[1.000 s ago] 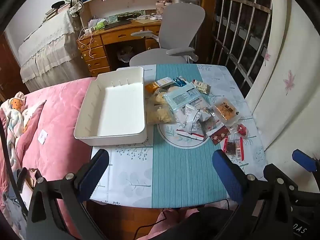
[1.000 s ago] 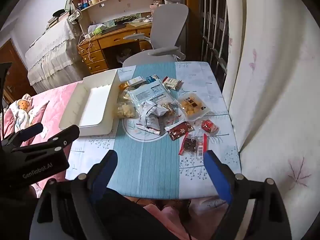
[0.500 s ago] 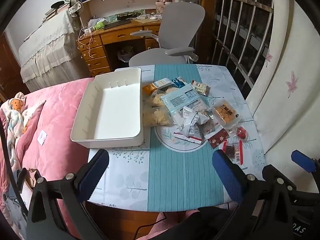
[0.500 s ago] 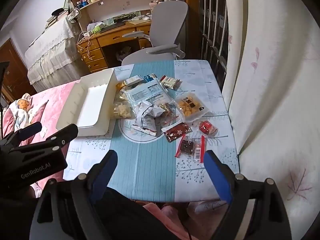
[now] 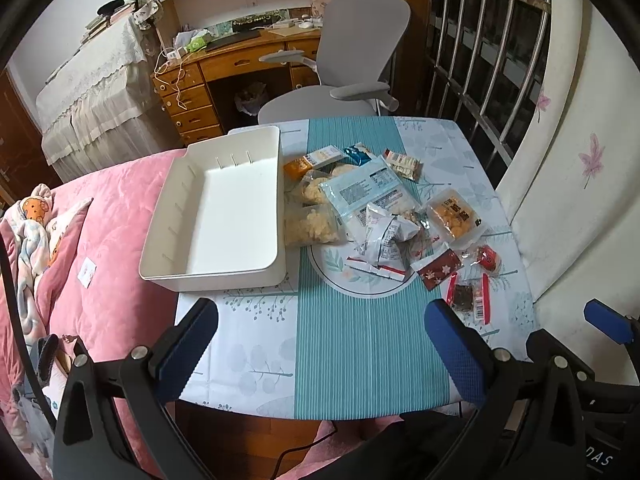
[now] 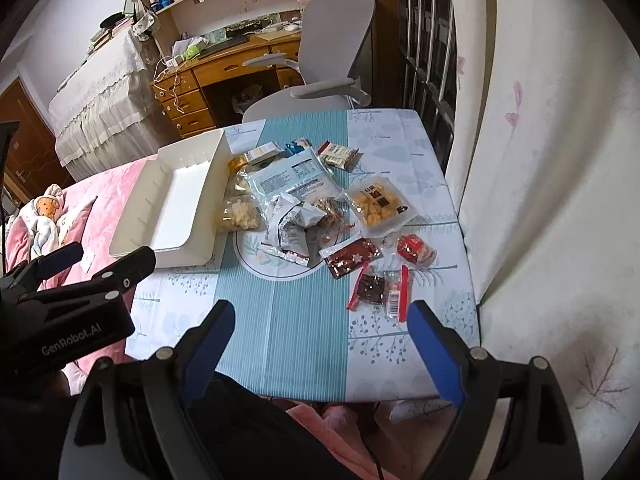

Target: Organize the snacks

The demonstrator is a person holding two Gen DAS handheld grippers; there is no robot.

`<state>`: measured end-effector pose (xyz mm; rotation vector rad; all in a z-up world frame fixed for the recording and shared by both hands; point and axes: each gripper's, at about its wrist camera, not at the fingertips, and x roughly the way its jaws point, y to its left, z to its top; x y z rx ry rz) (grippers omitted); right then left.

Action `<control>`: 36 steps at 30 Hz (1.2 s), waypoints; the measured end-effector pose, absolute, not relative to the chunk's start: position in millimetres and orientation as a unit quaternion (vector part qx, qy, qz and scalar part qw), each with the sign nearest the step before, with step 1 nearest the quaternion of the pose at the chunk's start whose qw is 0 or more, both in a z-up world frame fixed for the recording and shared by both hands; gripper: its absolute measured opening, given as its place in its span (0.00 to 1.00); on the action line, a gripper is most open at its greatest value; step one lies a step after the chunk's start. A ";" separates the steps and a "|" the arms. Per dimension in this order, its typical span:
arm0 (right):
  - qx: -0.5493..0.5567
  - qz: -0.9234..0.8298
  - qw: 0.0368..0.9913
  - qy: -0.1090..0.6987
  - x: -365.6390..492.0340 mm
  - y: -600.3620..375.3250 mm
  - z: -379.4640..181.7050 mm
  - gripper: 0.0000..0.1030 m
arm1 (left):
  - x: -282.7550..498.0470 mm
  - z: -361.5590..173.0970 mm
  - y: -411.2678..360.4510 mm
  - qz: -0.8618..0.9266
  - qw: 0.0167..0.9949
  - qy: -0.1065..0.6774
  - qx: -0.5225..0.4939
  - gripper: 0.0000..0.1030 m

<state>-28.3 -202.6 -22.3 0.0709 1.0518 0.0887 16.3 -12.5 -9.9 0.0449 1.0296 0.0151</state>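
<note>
A white tray (image 5: 232,216) (image 6: 172,208) lies empty on the table's left side. Right of it is a heap of snack packets: a pale blue packet (image 5: 360,188) (image 6: 288,180), a crumpled white one (image 5: 384,236), a clear bag of yellow pieces (image 5: 312,224), an orange cracker pack (image 5: 454,216) (image 6: 378,204), a dark red star packet (image 6: 350,256), a round red snack (image 6: 412,248) and a brown bar (image 6: 376,290). My left gripper (image 5: 320,344) hovers open over the table's near edge. My right gripper (image 6: 322,330) is open too, short of the brown bar.
The table (image 5: 340,340) wears a teal and white cloth. Pink bedding (image 5: 112,200) presses against its left side and a white curtain (image 6: 540,200) hangs on the right. A grey office chair (image 5: 352,40) and a wooden desk (image 5: 240,60) stand beyond the far edge.
</note>
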 end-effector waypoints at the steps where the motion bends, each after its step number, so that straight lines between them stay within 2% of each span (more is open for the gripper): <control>1: 0.034 0.042 0.863 0.503 -28.8 -202.9 -22.8 0.85 | 15.6 -10.9 -13.0 0.007 0.869 0.494 0.023 1.00; 18: 0.056 0.053 0.862 0.502 -20.2 -198.1 -29.9 0.85 | 32.4 -21.2 6.3 0.008 0.853 0.521 0.023 1.00; 26: 0.074 0.031 0.870 0.487 -15.1 -193.9 -41.5 0.85 | 45.7 -43.0 21.7 -0.031 0.840 0.542 0.010 1.00; 36: 0.091 -0.023 0.884 0.458 -24.0 -197.8 -66.9 0.85 | 67.7 -64.5 13.9 -0.104 0.843 0.525 0.052 0.99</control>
